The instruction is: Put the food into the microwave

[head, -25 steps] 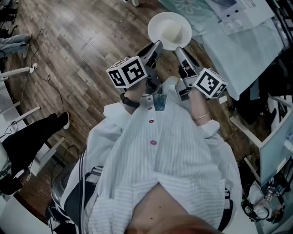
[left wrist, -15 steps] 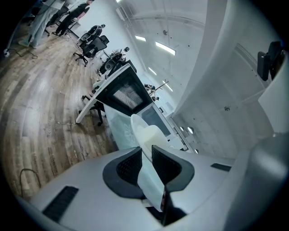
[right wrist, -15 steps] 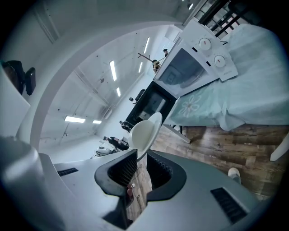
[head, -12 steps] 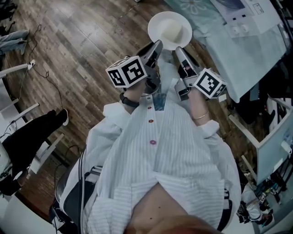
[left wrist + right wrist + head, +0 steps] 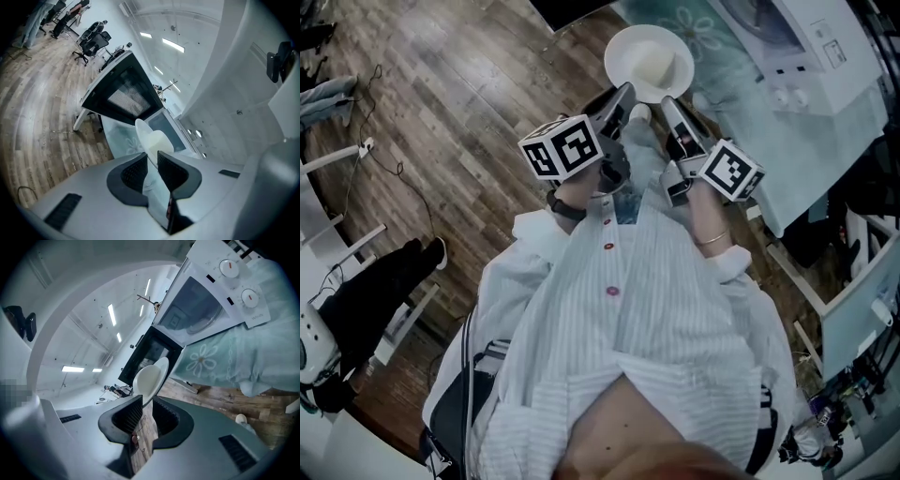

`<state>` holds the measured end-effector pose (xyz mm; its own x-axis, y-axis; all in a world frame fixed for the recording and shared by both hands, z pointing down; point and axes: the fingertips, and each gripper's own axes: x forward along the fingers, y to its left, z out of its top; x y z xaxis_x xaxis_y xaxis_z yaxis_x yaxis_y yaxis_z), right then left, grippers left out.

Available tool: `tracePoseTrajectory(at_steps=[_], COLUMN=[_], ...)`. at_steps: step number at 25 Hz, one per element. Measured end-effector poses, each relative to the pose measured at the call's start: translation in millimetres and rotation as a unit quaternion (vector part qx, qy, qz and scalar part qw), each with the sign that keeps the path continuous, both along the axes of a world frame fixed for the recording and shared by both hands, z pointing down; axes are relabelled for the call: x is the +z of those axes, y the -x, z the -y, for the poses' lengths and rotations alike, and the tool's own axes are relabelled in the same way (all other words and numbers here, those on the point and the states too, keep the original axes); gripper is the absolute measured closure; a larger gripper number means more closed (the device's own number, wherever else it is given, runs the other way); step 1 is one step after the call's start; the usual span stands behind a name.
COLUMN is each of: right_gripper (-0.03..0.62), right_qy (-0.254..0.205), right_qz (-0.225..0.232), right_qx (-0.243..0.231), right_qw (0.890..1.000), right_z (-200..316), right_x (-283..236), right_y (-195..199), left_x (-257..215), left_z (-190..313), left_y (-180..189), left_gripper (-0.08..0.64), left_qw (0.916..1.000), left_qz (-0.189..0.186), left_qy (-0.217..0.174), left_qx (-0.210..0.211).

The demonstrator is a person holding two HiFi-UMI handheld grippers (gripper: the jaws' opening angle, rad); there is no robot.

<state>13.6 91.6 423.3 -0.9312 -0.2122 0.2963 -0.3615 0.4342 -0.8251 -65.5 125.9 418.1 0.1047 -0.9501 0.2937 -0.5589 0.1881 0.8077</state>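
A white plate [image 5: 649, 62] carries a pale mound of food [image 5: 656, 66]. I hold it level by its near rim between both grippers. My left gripper [image 5: 625, 90] is shut on the rim's left side and my right gripper [image 5: 666, 100] on its right. In the left gripper view the plate [image 5: 152, 139] runs edge-on into the jaws of that gripper [image 5: 152, 158]. The right gripper [image 5: 147, 401] pinches the plate [image 5: 149, 379] the same way. Ahead, the white microwave [image 5: 206, 301] stands with its dark door [image 5: 150, 355] swung open.
The microwave [image 5: 806, 37] sits on a table draped in a teal flowered cloth [image 5: 698, 23]; the cloth hangs over the table's edge [image 5: 811, 141]. Two knobs [image 5: 239, 282] are on its front panel. Wooden floor [image 5: 459, 84] with cables lies left; white frames [image 5: 825, 281] stand right.
The person has stepped toward the table with the plate held between both grippers. The microwave and its dark door have come further into the head view. Both grips are unchanged.
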Motion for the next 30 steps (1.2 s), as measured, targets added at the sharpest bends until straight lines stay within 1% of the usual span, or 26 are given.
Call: tracePoseTrajectory(at_steps=[4, 10, 14, 17, 23, 26, 30], right_gripper=[0.518, 0.518, 0.518, 0.518, 0.518, 0.518, 0.518], right_qy=[0.005, 0.006, -0.011, -0.012, -0.007, 0.000, 0.010], right_qz=[-0.003, -0.002, 0.033, 0.040, 0.036, 0.022, 0.010], right_qx=[0.008, 0.018, 0.001, 0.000, 0.011, 0.028, 0.054], right_qw=[1.000, 1.000, 0.999, 0.999, 0.999, 0.999, 0.998], right_z=[35.2, 82.6, 106.0, 121.9, 150.0, 160.2, 168.5], right_x=[-2.8, -9.9, -25.6, -28.4, -22.6, -17.1, -10.8], right_y=[13.5, 21.4, 34.0, 36.3, 27.1, 13.6, -2.5], left_x=[-4.8, -12.2, -18.5, -19.4, -14.5, -14.4, -13.5], left_z=[38.1, 85.8, 111.5, 127.6, 156.4, 168.3, 179.3], left_y=[13.9, 23.5, 25.9, 27.1, 20.7, 10.3, -0.1], left_gripper=[0.489, 0.489, 0.489, 0.489, 0.489, 0.489, 0.489], left_qw=[0.9999, 0.9998, 0.9997, 0.9997, 0.9995, 0.9991, 0.9982], left_qz=[0.000, 0.004, 0.006, 0.007, 0.004, -0.001, 0.003], left_qy=[0.001, 0.003, -0.005, -0.007, -0.002, -0.002, 0.004], left_qx=[0.010, 0.019, 0.023, 0.023, 0.030, 0.042, 0.060])
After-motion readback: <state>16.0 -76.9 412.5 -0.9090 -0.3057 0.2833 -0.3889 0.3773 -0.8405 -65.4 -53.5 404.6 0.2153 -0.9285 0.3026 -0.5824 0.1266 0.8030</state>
